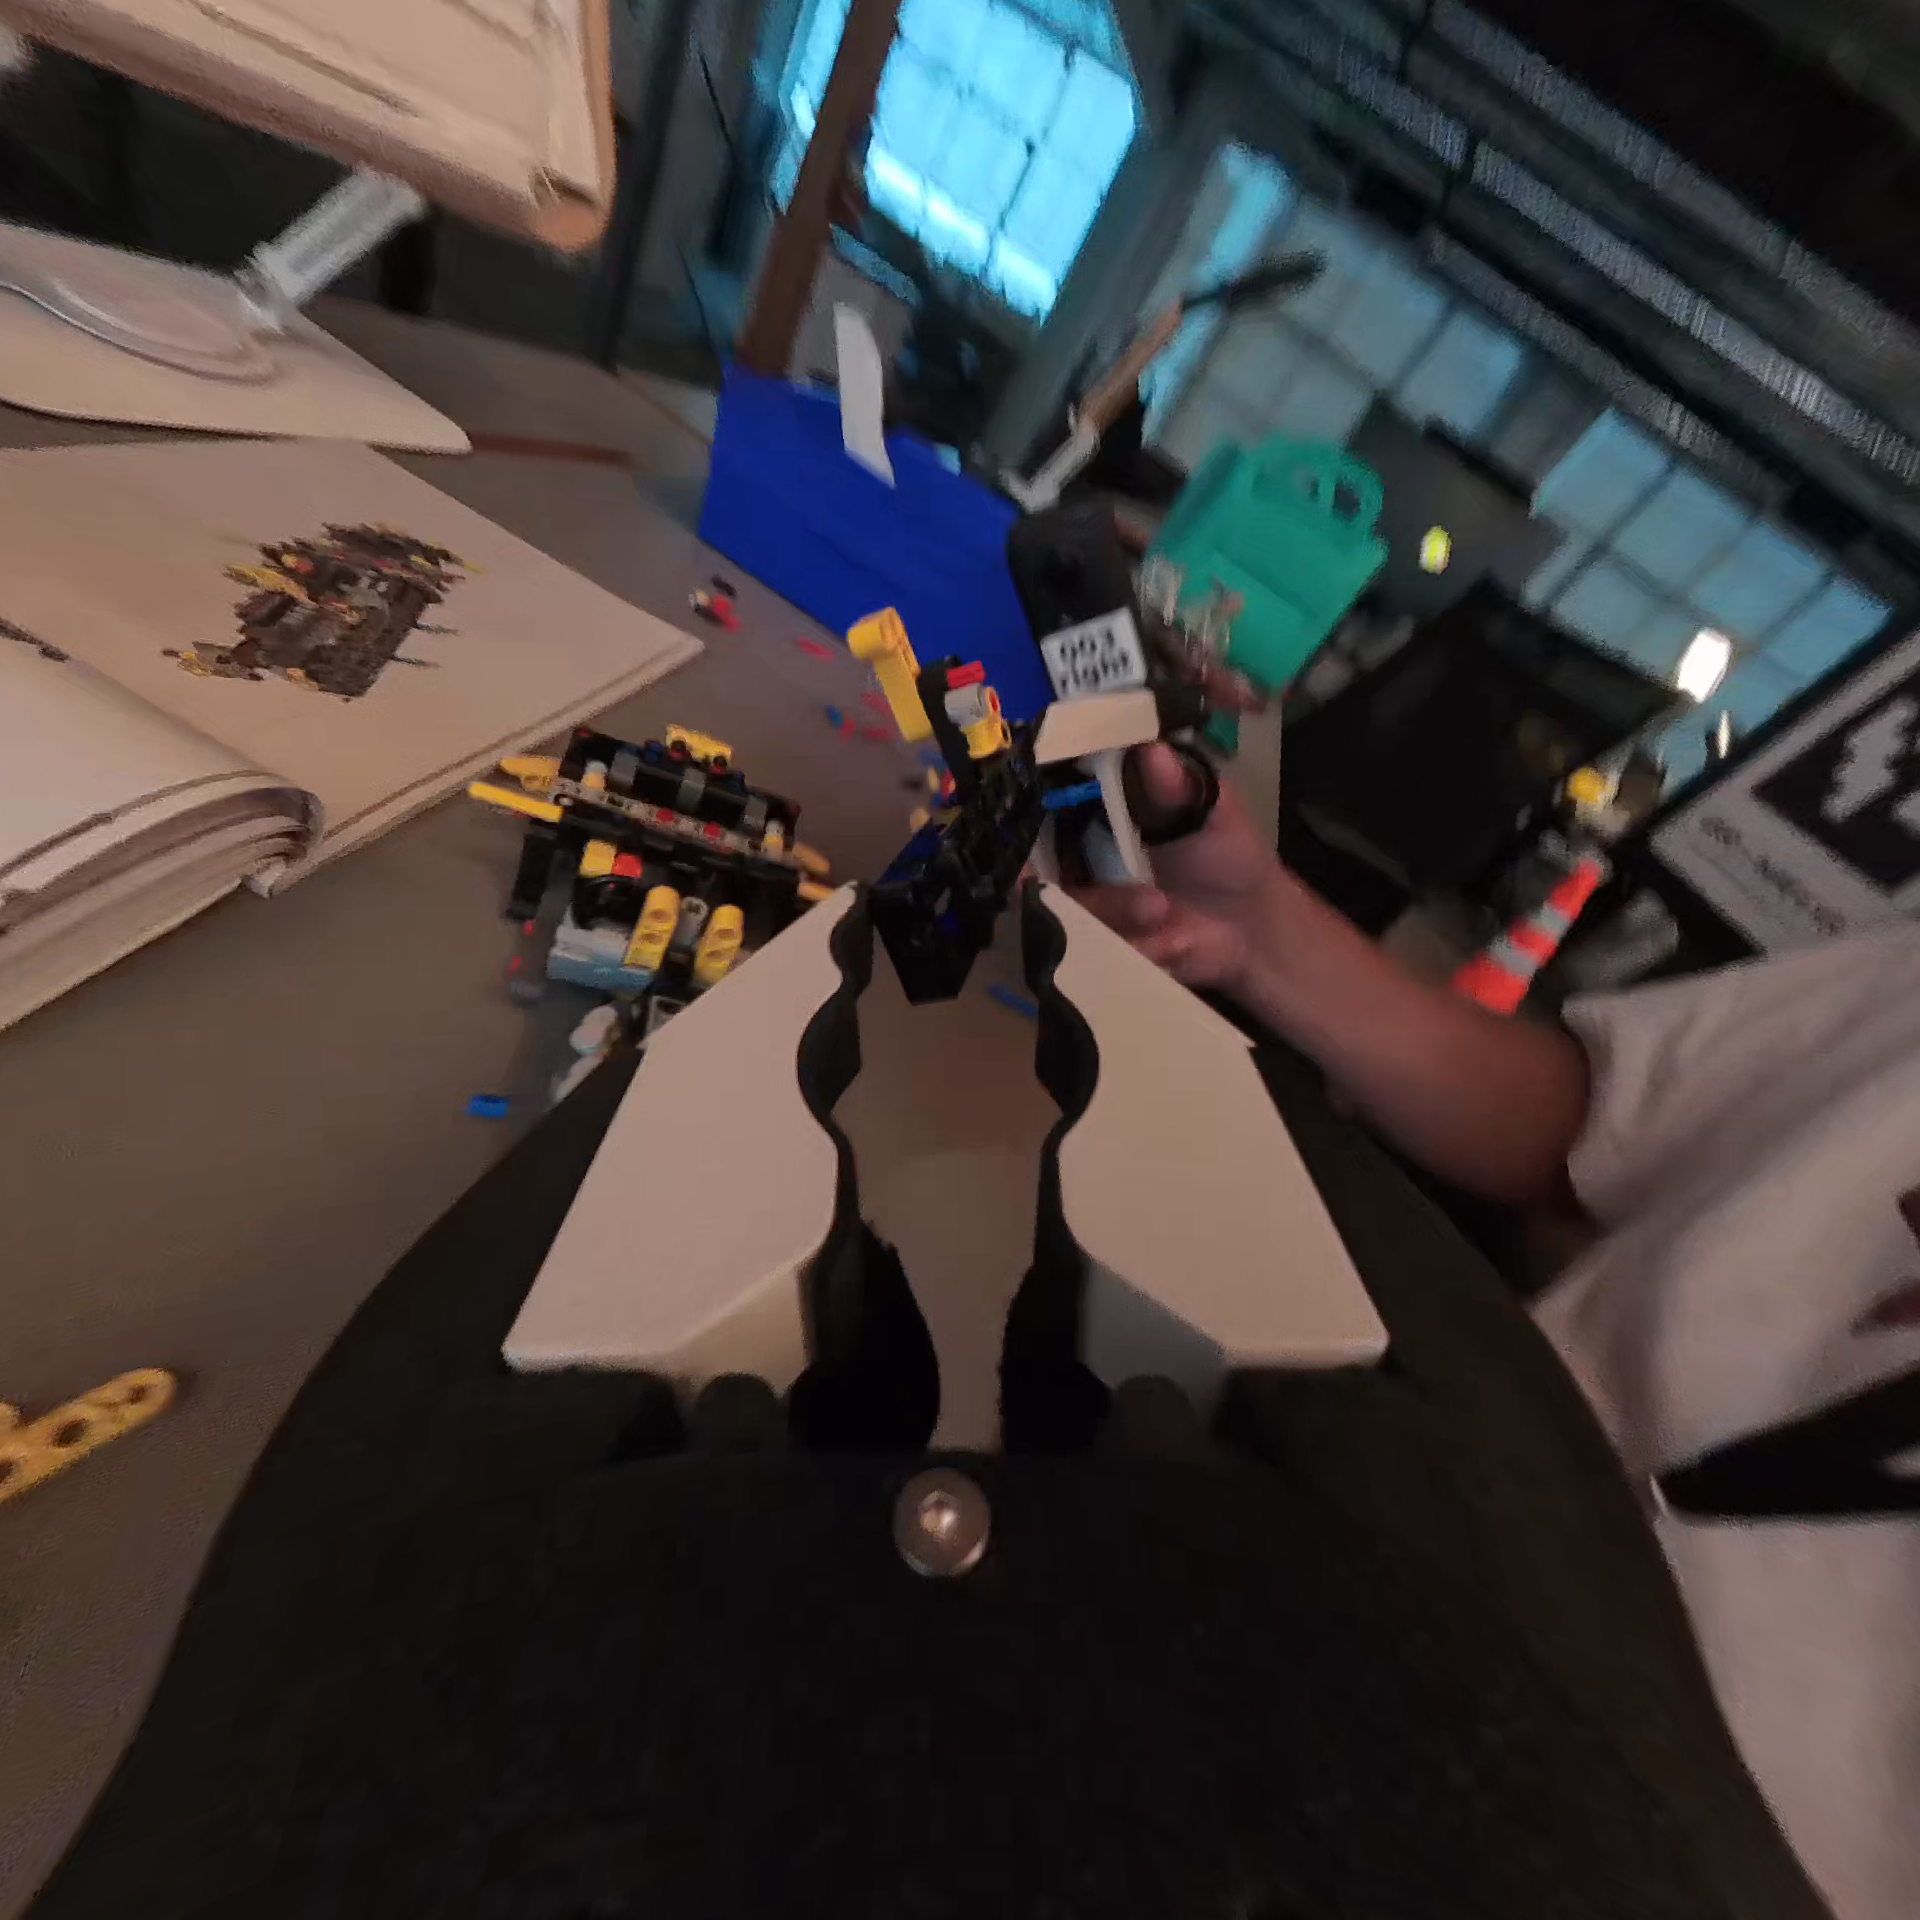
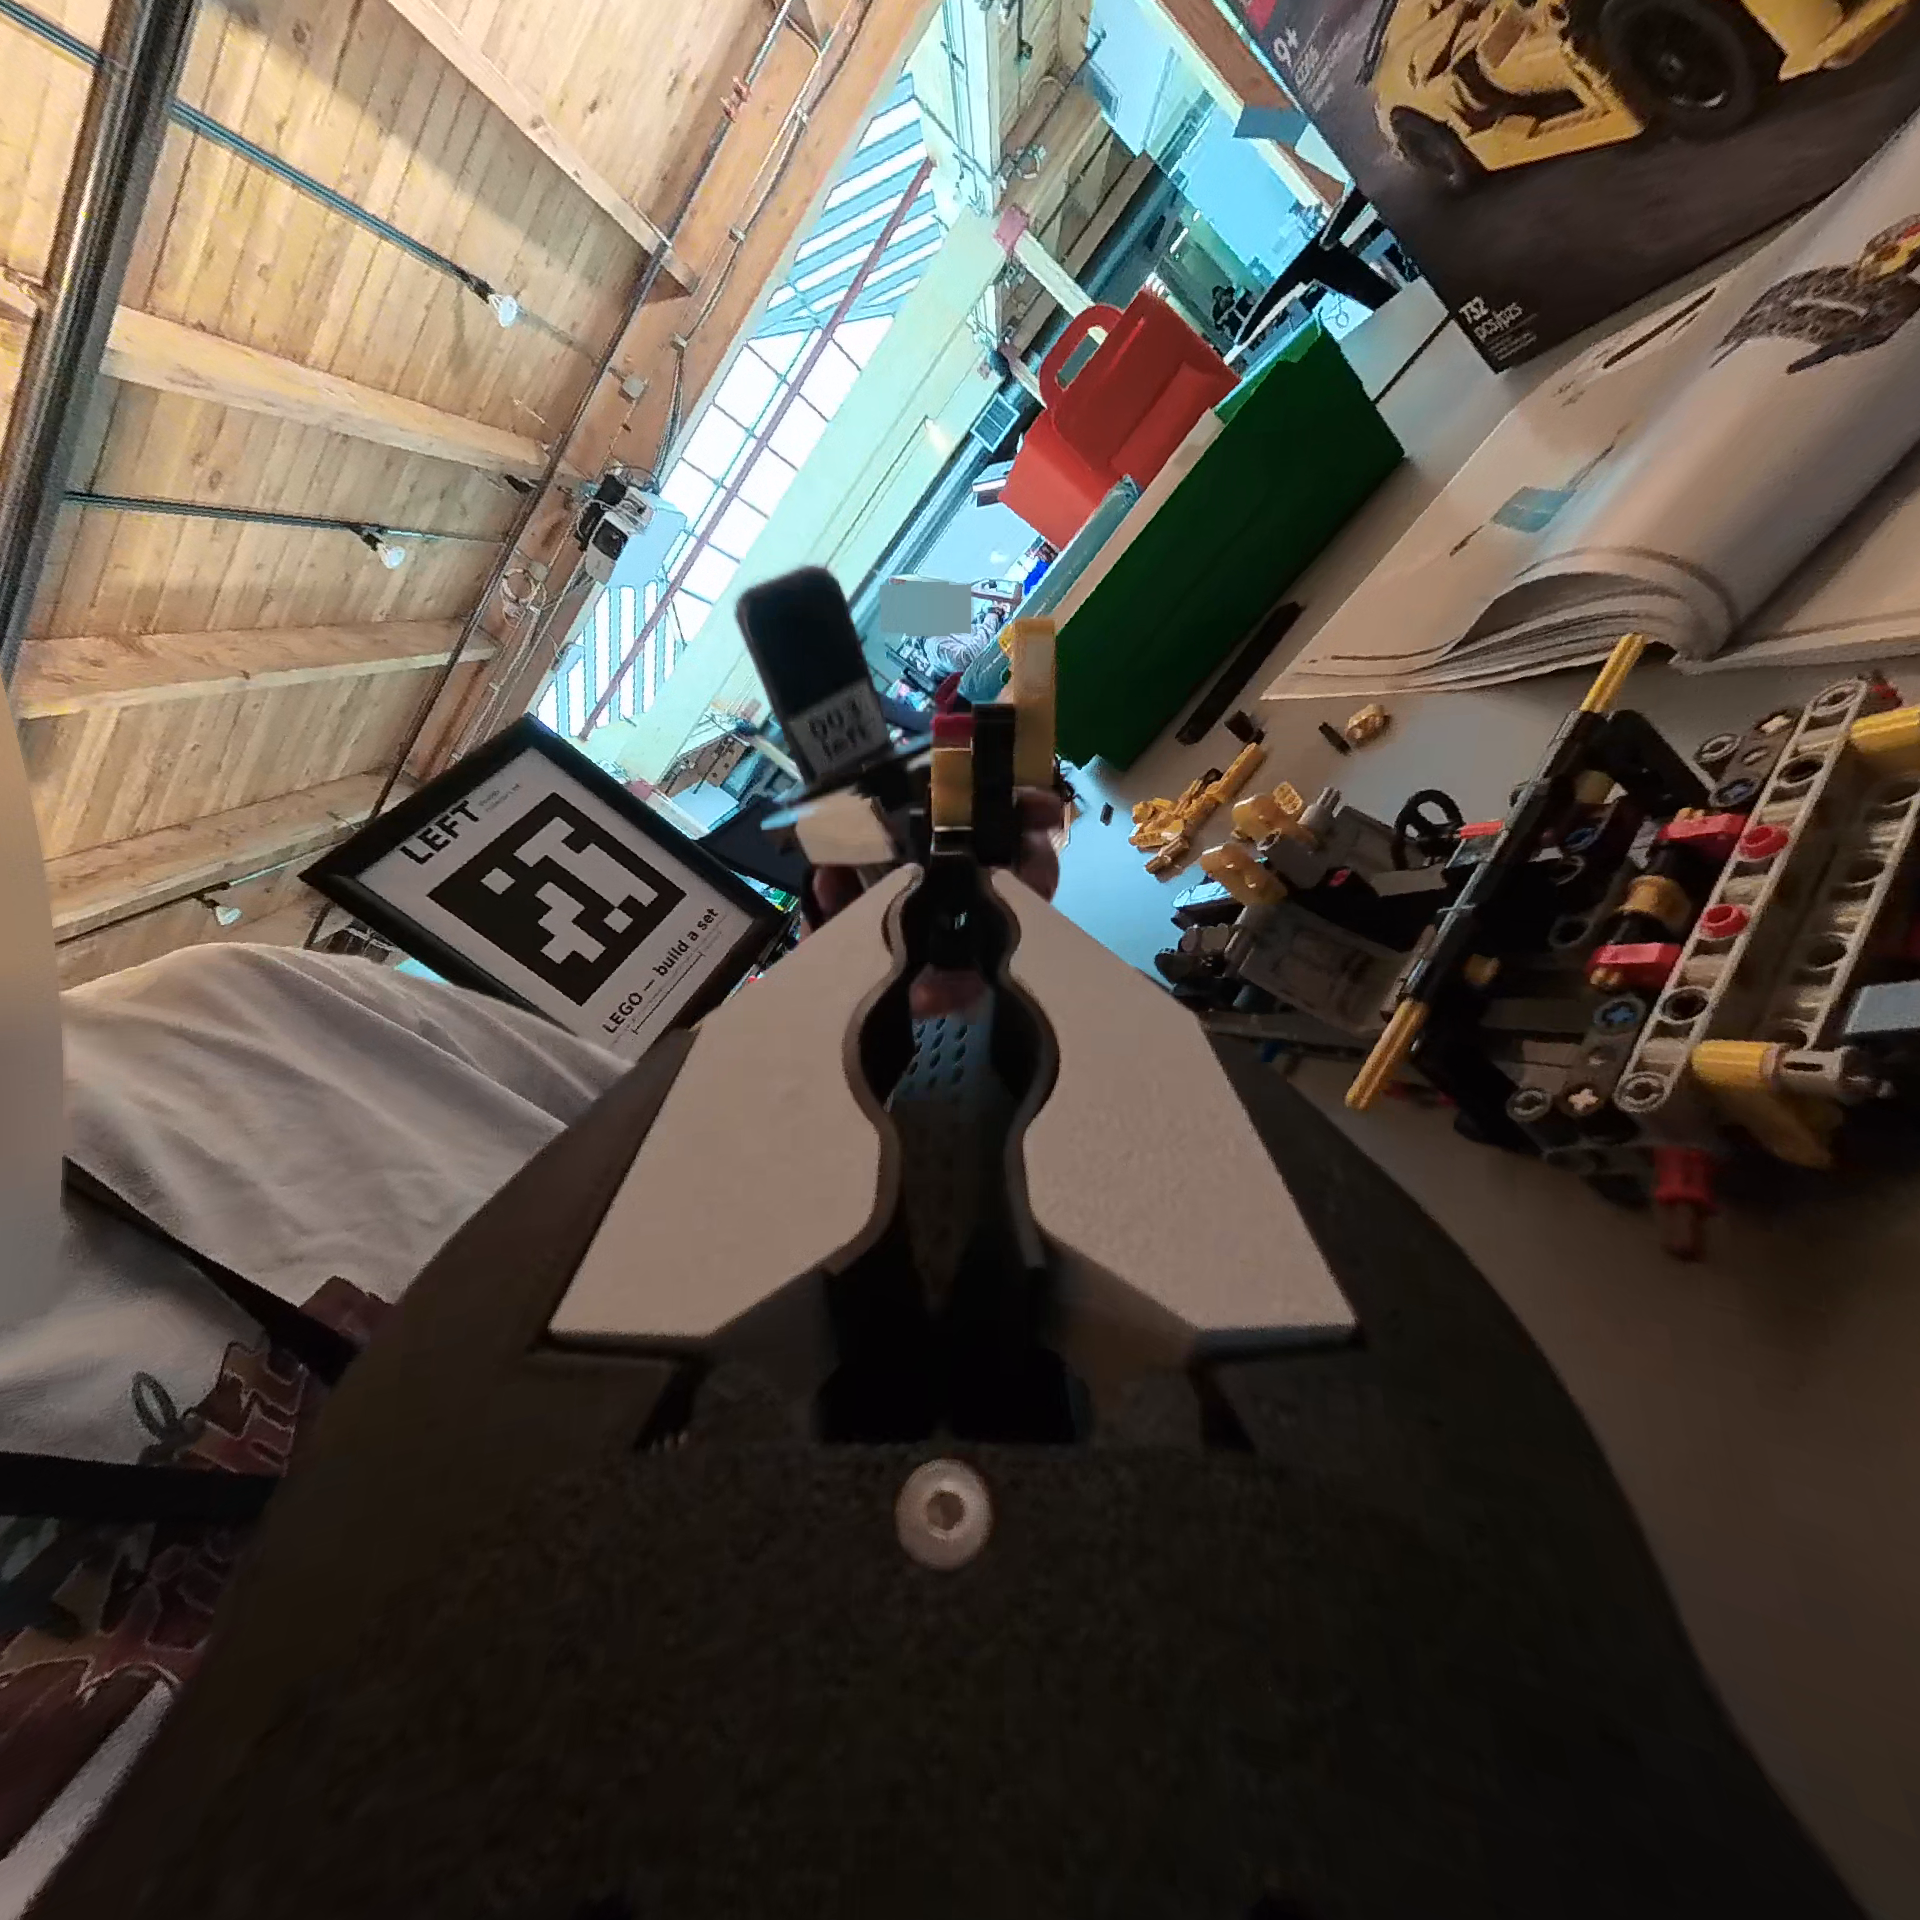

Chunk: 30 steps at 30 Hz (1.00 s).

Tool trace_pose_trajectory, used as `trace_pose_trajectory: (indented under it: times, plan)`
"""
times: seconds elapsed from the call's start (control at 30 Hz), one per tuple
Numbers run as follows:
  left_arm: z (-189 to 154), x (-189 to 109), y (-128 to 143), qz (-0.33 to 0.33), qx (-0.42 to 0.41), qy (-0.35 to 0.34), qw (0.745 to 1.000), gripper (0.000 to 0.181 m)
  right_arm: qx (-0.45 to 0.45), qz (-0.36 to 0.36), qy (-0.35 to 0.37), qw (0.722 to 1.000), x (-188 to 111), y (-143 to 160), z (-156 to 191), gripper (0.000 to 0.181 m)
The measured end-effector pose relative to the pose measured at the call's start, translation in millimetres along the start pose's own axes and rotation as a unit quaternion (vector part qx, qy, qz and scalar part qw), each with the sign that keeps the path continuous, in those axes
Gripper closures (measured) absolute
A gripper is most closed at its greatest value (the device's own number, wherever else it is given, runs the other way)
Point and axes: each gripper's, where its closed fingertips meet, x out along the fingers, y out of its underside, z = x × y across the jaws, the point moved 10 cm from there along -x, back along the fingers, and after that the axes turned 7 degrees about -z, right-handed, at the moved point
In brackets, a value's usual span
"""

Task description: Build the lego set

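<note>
While both tools meet mid-air:
L gripper (image 1: 940, 914): clamps 1 black sub-assembly (image 1: 961, 862).
R gripper (image 2: 951, 914): grips same piece, opp. end.
Chassis (image 1: 655, 852): 1, left of L tips.
Manual (image 1: 312, 665): 1, open, beyond chassis.

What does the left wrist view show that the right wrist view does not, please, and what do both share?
Only the left wrist view shows a blue bin, a teal bag and an orange cone. Only the right wrist view shows a green bin, a red bag and the set's box. Both show the small lego piece held in the air between the two grippers, the bigger lego build on the table and the open booklet.
</note>
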Motion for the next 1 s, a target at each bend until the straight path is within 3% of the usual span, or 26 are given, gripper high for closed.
trace_pose_trajectory:
  times: [0.1,0.23,0.5,0.63,0.8,1.0]
  plan:
    - [-7,-2,16,-0.093,-0.034,-0.021,0.995,0.153,0.001,-0.014,-0.004,1.000,-2,-2,1,0.174]
    - [-12,-5,21,-0.147,-0.049,-0.020,0.988,0.153,-0.008,-0.036,-0.005,0.999,-6,-5,2,0.174]
    - [-12,28,24,-0.128,-0.101,0.025,0.986,0.151,0.000,-0.038,-0.027,0.999,-5,-5,5,0.175]
    - [-5,33,21,-0.158,-0.148,0.032,0.976,0.152,0.000,-0.031,-0.026,0.999,-4,-3,5,0.174]
    - [-7,39,24,-0.198,-0.158,0.023,0.967,0.166,-0.001,-0.027,-0.023,0.999,-2,-3,5,0.174]
    - [-8,41,26,-0.217,-0.167,0.032,0.961,0.167,0.006,-0.031,-0.029,0.999,-2,-3,5,0.175]
